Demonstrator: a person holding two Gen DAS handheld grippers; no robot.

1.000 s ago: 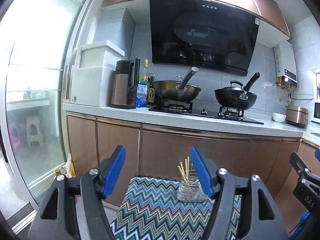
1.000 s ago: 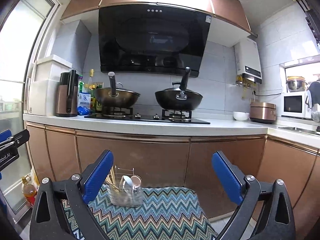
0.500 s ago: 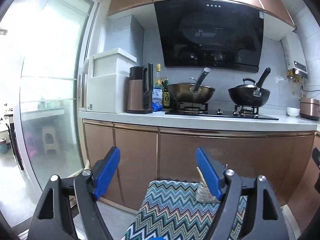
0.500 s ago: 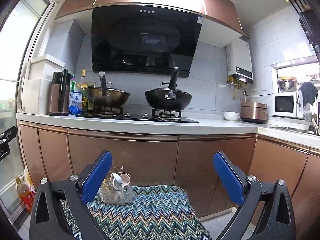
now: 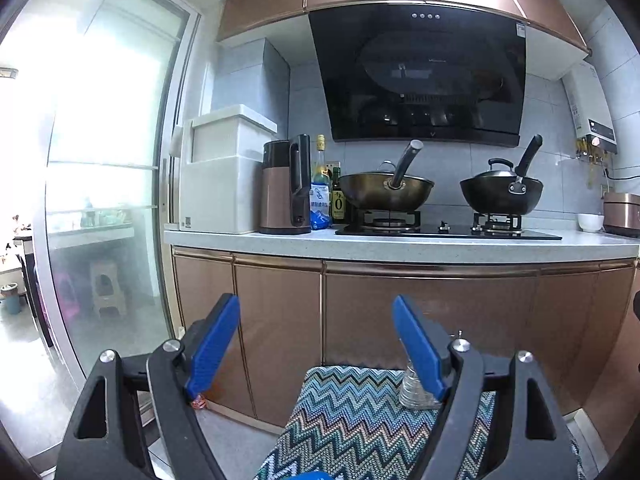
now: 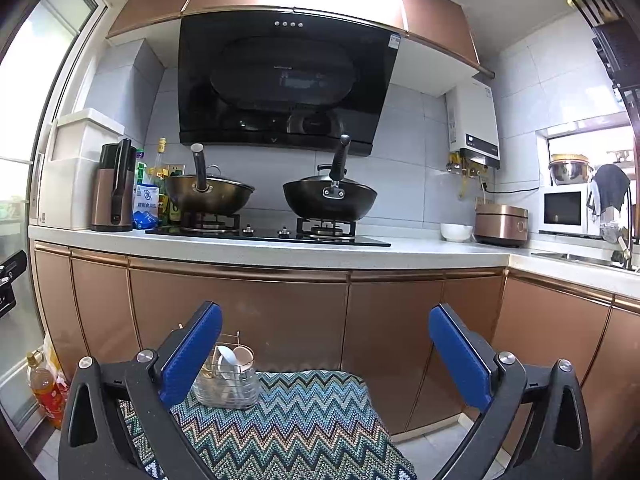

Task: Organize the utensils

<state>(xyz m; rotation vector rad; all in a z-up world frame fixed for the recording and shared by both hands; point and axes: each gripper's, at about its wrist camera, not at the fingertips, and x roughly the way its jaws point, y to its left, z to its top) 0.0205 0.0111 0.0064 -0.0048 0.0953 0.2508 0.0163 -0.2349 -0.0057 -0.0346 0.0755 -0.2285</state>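
On the zigzag cloth (image 6: pixel 288 420) a clear holder (image 6: pixel 228 384) already contains spoons. Left gripper (image 5: pixel 316 344) and right gripper (image 6: pixel 324 344) both gape wide, empty. Sorting looks finished or paused; any next move needs a loose utensil, none visible.

Both wrist cams sit low, look level at kitchen cabinets from mid-range, over a zigzag cloth (image 5: pixel 360 416) close below. Left cam sits further left, catches glass door (image 5: pixel 100 200). Shared: stove (image 6: pixel 268 234), both woks, hood (image 5: pixel 420 76), utensil holder (image 6: pixel 228 380).
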